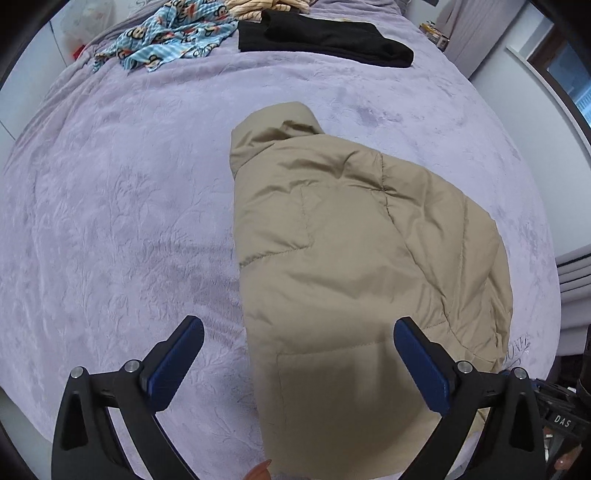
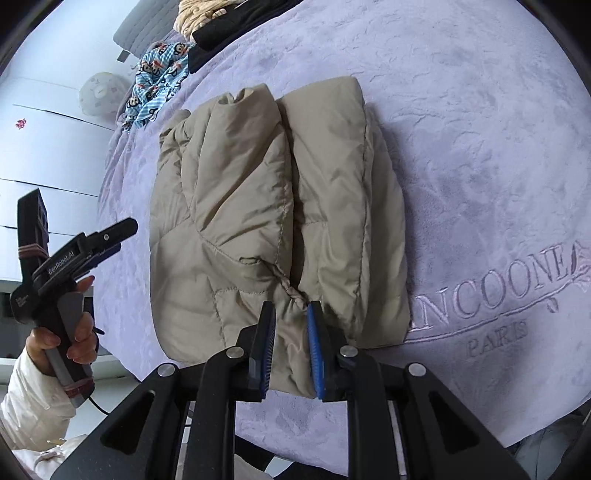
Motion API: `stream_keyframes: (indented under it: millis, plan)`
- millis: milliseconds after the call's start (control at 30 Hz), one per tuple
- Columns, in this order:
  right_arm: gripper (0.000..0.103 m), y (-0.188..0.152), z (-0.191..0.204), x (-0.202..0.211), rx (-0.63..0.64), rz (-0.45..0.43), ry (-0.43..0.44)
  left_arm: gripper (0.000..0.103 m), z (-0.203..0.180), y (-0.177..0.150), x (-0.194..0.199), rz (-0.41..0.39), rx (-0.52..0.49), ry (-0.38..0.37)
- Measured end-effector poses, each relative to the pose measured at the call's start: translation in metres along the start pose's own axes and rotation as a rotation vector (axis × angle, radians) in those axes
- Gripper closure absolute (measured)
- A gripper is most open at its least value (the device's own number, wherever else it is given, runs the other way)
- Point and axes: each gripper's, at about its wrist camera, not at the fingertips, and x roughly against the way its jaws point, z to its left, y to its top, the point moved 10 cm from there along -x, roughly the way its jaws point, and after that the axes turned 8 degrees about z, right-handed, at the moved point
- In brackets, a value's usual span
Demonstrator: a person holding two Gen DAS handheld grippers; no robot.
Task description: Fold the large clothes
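A beige puffer jacket (image 1: 354, 258) lies folded on the lilac bedspread (image 1: 110, 221). In the right wrist view the jacket (image 2: 258, 221) shows both sleeves folded in over its body. My right gripper (image 2: 291, 314) is shut on the jacket's near edge, pinching the bunched fabric between its blue pads. My left gripper (image 1: 299, 332) is open and empty, hovering over the jacket's lower left edge. It also shows in the right wrist view (image 2: 107, 240), held in a hand off the bed's left side.
A black folded garment (image 1: 325, 40), a blue monkey-print cloth (image 1: 170, 37) and a yellow striped item (image 1: 258, 5) lie at the far end of the bed. The bedspread (image 2: 480, 166) has embroidered lettering (image 2: 498, 295) by the near edge. White wardrobe at left.
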Motion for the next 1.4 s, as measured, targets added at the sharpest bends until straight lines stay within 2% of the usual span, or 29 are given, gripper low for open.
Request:
stream_keyframes:
  millis: [33, 100, 233, 267, 300, 333, 500, 633, 700, 800, 867, 933, 1033, 1133, 1233, 1400]
  plan:
    - [0.040, 0.006, -0.002, 0.004, -0.007, -0.014, -0.003, 0.000, 0.004, -0.002, -0.004, 0.014, 0.015, -0.006]
    - [0.019, 0.017, -0.008, 0.009, -0.022, -0.041, 0.005, 0.000, 0.008, -0.005, -0.010, 0.031, 0.032, -0.009]
    - [0.017, 0.038, -0.022, 0.004, -0.042, -0.028, 0.003, 0.000, 0.017, -0.011, -0.019, 0.060, 0.045, -0.027]
    - [0.014, 0.041, -0.025, 0.000, -0.042, -0.015, 0.008, 0.000, 0.018, -0.012, -0.022, 0.069, 0.041, -0.031]
    - [0.004, 0.045, -0.028, -0.003, -0.042, -0.003, 0.012, 0.000, 0.018, -0.014, -0.025, 0.077, 0.036, -0.035]
    - [0.000, 0.048, -0.029, -0.006, -0.040, 0.002, 0.020, 0.000, 0.018, -0.015, -0.027, 0.085, 0.031, -0.036]
    - [0.000, 0.055, -0.026, -0.019, -0.022, 0.032, 0.059, 0.000, 0.019, -0.016, -0.034, 0.107, 0.017, -0.063]
    - [0.000, 0.059, -0.019, -0.037, -0.006, 0.089, 0.075, 0.000, 0.019, -0.014, -0.042, 0.130, 0.008, -0.123]
    - [0.000, 0.059, -0.016, -0.045, 0.010, 0.123, 0.073, 0.000, 0.015, -0.014, -0.047, 0.154, 0.002, -0.205]
    - [0.000, 0.064, -0.020, -0.057, 0.023, 0.153, 0.055, 0.000, 0.012, -0.014, -0.057, 0.209, 0.011, -0.379]
    - [0.000, 0.068, -0.025, -0.063, 0.003, 0.166, 0.069, 0.000, 0.016, -0.012, -0.065, 0.233, 0.032, -0.468]
    - [0.000, 0.072, -0.031, -0.069, -0.020, 0.177, 0.099, 0.000, 0.018, -0.012, -0.074, 0.256, 0.040, -0.548]
    - [0.000, 0.075, -0.034, -0.079, -0.044, 0.205, 0.185, 0.000, 0.014, -0.009, -0.089, 0.282, 0.031, -0.624]
    - [0.000, 0.080, -0.026, -0.091, -0.042, 0.226, 0.281, 0.000, 0.006, -0.003, -0.099, 0.283, 0.028, -0.659]
    - [0.000, 0.085, -0.008, -0.099, -0.008, 0.234, 0.360, 0.000, 0.000, 0.000, -0.107, 0.292, 0.042, -0.659]
    - [0.000, 0.089, -0.004, -0.115, -0.049, 0.247, 0.319, 0.000, -0.007, -0.001, -0.110, 0.301, 0.068, -0.603]
